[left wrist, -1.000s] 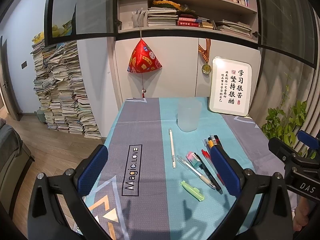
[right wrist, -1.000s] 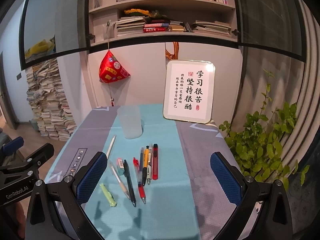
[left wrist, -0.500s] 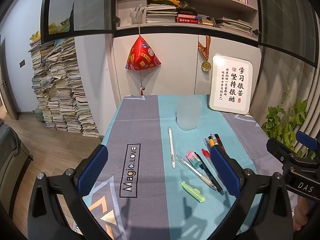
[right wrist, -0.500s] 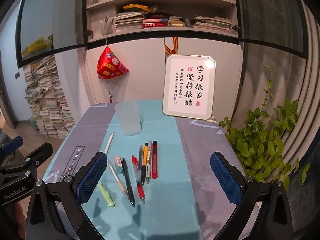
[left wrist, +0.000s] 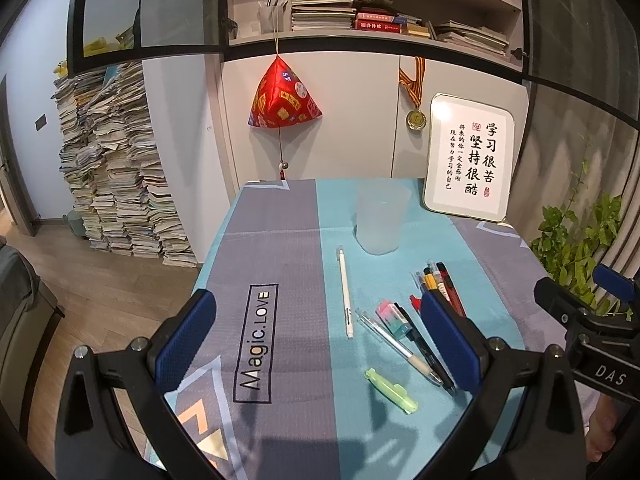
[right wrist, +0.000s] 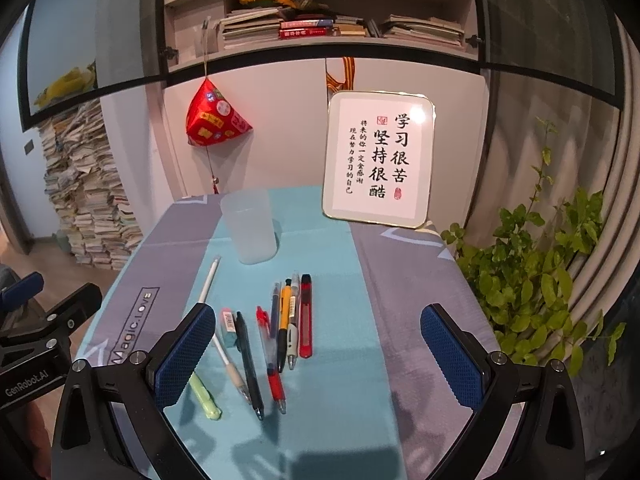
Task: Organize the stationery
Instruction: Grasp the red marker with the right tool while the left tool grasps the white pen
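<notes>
While pens [right wrist: 280, 332] lie unmoved, cameras advanced.

"Magic.LOVE" on tablecloth [left wrist: 256, 344], "DAS" on right claw [left wrist: 610, 374], "GenRobot.AI" on left claw [right wrist: 30, 386]

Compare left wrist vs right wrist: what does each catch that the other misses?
Only the left wrist view shows the gold medal hanging on the wall and the right gripper at its edge. Only the right wrist view shows the red utility knife unblocked and the left gripper. Both show the frosted cup, white pen, green highlighter, framed sign and both grippers open, holding nothing.
</notes>
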`<state>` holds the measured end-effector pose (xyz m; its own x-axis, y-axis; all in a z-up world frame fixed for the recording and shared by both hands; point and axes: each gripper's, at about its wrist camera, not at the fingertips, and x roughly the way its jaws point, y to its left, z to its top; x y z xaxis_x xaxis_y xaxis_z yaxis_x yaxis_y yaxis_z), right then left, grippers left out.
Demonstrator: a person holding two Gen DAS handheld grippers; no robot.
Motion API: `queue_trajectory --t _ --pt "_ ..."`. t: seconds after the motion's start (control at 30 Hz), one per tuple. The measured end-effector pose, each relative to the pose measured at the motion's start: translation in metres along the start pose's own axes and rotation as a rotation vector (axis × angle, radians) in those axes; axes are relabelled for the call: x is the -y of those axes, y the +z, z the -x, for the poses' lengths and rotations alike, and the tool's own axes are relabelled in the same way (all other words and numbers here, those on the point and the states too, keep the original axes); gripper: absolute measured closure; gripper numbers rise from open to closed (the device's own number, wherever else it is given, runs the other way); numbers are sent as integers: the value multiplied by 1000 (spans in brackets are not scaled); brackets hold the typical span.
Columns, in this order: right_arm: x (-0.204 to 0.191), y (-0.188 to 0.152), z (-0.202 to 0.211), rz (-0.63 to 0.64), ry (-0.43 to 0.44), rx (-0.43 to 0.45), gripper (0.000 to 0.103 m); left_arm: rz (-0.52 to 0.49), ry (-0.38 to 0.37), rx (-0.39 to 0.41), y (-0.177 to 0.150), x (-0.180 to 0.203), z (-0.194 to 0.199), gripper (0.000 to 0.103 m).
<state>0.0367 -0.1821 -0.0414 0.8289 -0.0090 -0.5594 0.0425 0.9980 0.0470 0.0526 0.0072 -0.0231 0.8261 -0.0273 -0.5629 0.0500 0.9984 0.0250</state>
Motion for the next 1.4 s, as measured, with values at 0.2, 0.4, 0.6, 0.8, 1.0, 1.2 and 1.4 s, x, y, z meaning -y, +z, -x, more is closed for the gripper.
queue_trajectory --t 0.2,0.4,0.6,0.8,1.0,1.2,1.4 --pt "1 0 -15 2 5 -34 14 3 4 -38 0 -3 -21 1" --pt "6 -6 -51 -17 36 -145 51 12 15 -102 0 -11 -53 2" --pt "10 -11 -90 -26 61 -244 69 10 8 -177 -3 -13 -88 7" --pt "11 -3 -125 -31 72 -298 69 -5 -7 -237 2 -8 -124 12" --pt "13 5 -155 -37 87 -335 69 3 -45 -296 8 -4 -160 15" --pt "16 8 -174 -55 113 -359 69 3 -59 -366 11 2 -195 34" --pt "20 8 -186 -57 118 -383 69 5 -61 -420 4 5 -209 50"
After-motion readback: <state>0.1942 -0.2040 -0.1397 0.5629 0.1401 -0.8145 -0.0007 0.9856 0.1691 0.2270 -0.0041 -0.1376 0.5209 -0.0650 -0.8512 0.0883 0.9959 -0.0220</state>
